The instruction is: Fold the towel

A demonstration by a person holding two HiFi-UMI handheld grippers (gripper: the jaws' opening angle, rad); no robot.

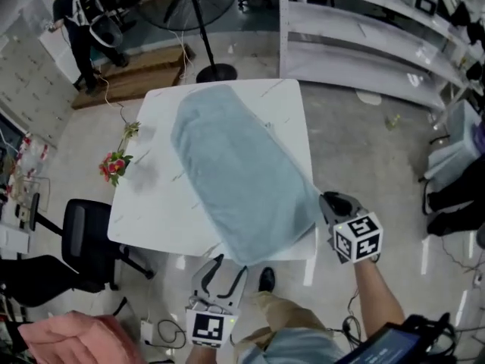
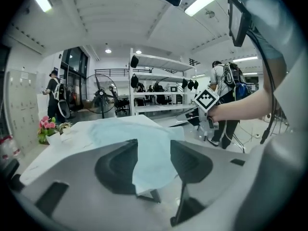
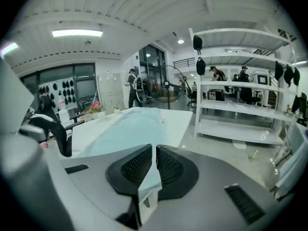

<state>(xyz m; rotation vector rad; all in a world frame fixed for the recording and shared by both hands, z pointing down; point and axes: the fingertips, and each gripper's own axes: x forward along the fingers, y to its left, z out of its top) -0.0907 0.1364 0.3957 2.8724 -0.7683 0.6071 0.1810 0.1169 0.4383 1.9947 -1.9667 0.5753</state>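
— Pinching the towel (image 1: pixel 235 165) at its near right corner, the right gripper (image 1: pixel 326 202) had its fingers (image 3: pixel 132 170) clamped on cloth; the rest lay slantwise across the counter (image 1: pixel 144 211).
— And the left gripper (image 1: pixel 229 268)?
— Its fingers (image 2: pixel 115 165) stood apart, the near corner hanging between them, unpressed. Grasping step, I'd say; next it needed to close, then both carry that end to the far one.

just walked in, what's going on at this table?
A person with a gripper in each hand is starting to fold a light blue towel that lies spread out across the white table. The right gripper is shut on the towel's near edge. The left gripper has its jaws apart, with the towel's other near corner between them, not yet gripped. No fold is made yet.
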